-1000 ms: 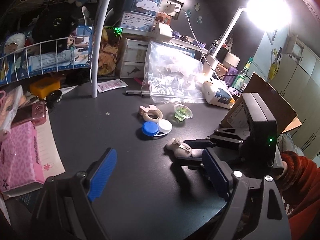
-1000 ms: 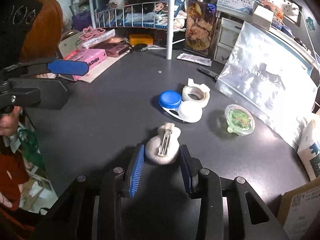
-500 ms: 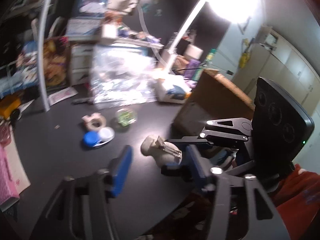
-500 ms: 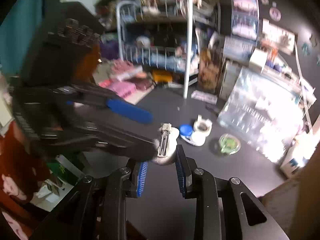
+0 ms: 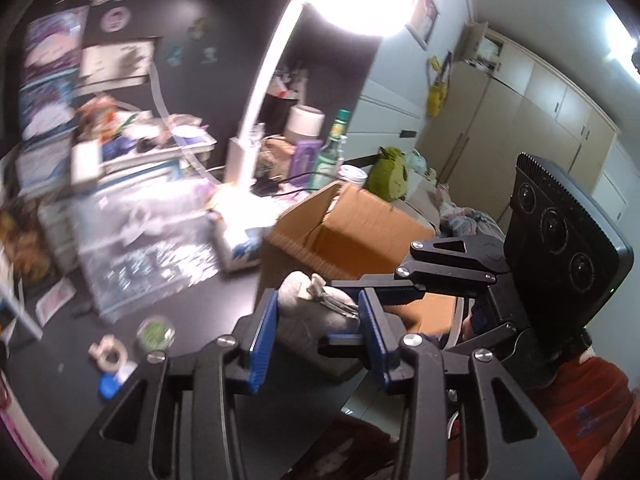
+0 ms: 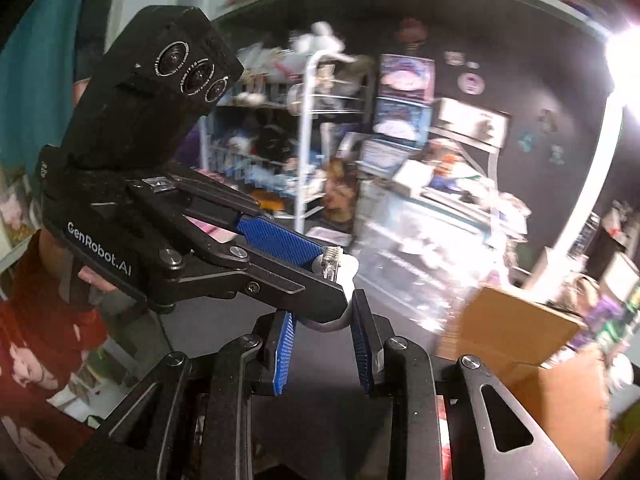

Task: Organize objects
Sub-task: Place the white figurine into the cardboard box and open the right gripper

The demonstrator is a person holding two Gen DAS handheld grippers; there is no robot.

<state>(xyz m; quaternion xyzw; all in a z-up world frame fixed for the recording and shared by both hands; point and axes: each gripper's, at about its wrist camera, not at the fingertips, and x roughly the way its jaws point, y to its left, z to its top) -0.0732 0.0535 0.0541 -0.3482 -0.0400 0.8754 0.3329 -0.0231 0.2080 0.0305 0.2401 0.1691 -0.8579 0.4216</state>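
The clip point(image 6: 334, 280) has left the worktop point(image 5: 208, 300) — now midair, clamped in the right tongs point(image 6: 323, 350), left tongs point(image 5: 316, 334) closing around it — a handover, box point(image 5: 360, 236) at one o'clock.

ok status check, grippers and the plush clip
Right gripper shut on plush hair clip, lifted off desk. Left gripper closing around it. Cardboard box open behind.

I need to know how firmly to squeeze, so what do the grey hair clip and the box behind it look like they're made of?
Hair clip: grey body looks soft and matte, fuzzy at its edges, likely plush or felt; the hinged strip on top glints silver, probably metal. Box: brown corrugated cardboard, with fluting visible along its cut edge, dull finish. Blur leaves the clip's fabric uncertain.
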